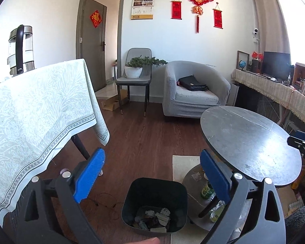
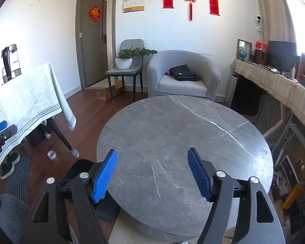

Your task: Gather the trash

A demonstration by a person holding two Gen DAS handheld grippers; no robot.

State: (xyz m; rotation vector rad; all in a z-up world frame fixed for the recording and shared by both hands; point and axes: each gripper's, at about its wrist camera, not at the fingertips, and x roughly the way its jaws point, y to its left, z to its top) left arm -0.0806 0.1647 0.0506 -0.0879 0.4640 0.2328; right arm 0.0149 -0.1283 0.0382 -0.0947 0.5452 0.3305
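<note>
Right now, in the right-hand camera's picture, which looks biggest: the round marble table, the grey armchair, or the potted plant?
1. Round marble table, by far, though it sits nearest the camera.
2. Grey armchair.
3. Potted plant, smallest; it stands about as far away as the armchair, so that order is safe.

Both grippers held forward, jaws apart
The left gripper (image 1: 152, 181) has its jaws spread wide and empty; the right gripper (image 2: 152, 177) tilts downward, jaws parted with nothing between them.
</note>
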